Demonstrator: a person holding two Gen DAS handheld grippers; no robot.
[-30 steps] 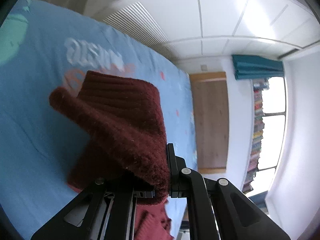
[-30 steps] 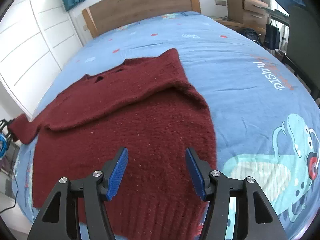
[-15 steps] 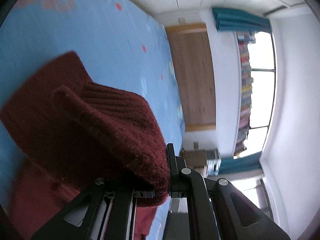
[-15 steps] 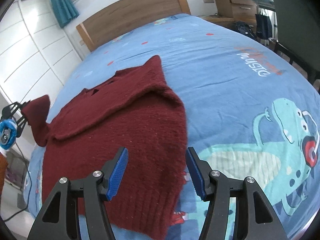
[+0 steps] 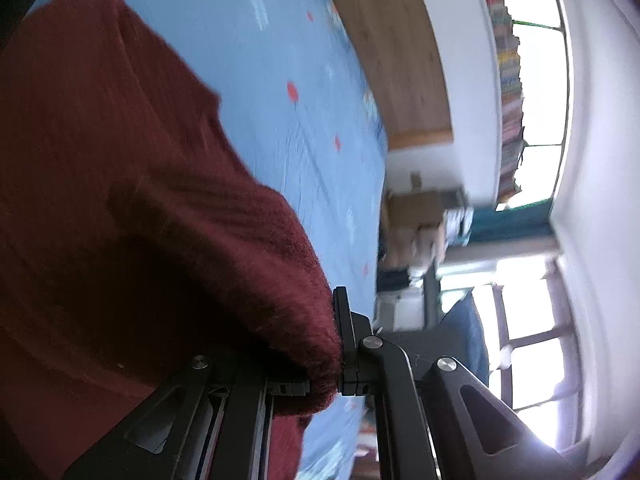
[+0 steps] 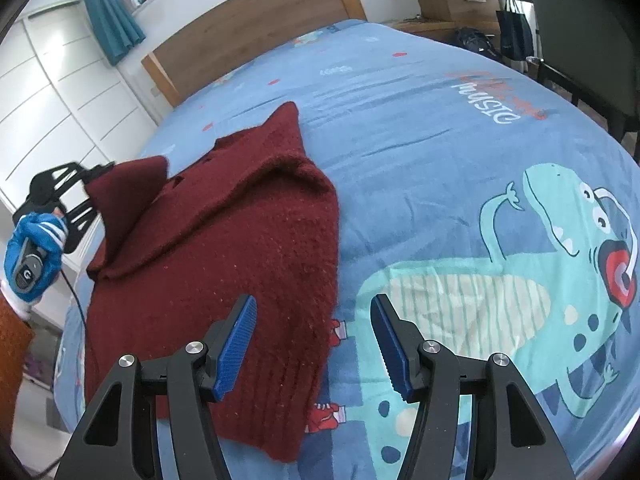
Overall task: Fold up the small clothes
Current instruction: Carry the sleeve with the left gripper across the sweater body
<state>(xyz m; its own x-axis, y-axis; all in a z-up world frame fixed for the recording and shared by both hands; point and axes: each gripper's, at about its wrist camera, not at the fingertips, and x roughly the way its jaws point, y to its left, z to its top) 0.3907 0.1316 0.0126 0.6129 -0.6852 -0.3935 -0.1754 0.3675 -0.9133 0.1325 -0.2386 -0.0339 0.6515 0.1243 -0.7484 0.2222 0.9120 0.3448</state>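
While the dark red knitted sweater [image 6: 224,264] is lying spread on the blue dinosaur-print bedsheet [image 6: 440,128], its body toward the bed's near left part, one sleeve [image 5: 248,272] is being lifted clear of the sheet. Judged from this layout, the sleeve-fold step is in hand — the far sleeve is already lying across the chest, and this one is not yet laid down.

Left gripper [image 6: 86,194] is clamping that sleeve's cuff end, jaws closed hard on the knit, with fabric bulging over the fingers in the left wrist view. It is sitting at the sweater's left edge, beside the bed, held in a blue-sleeved hand [image 6: 34,252].

Right gripper [image 6: 312,344] is hovering over the sweater's lower hem corner, tilted downward, its blue pads [image 6: 236,344] standing moderately apart and gripping nothing.

Next move, in my judgement, is calling for the cuff to be carried inward over the body and set flat — without dragging the torso out of line.
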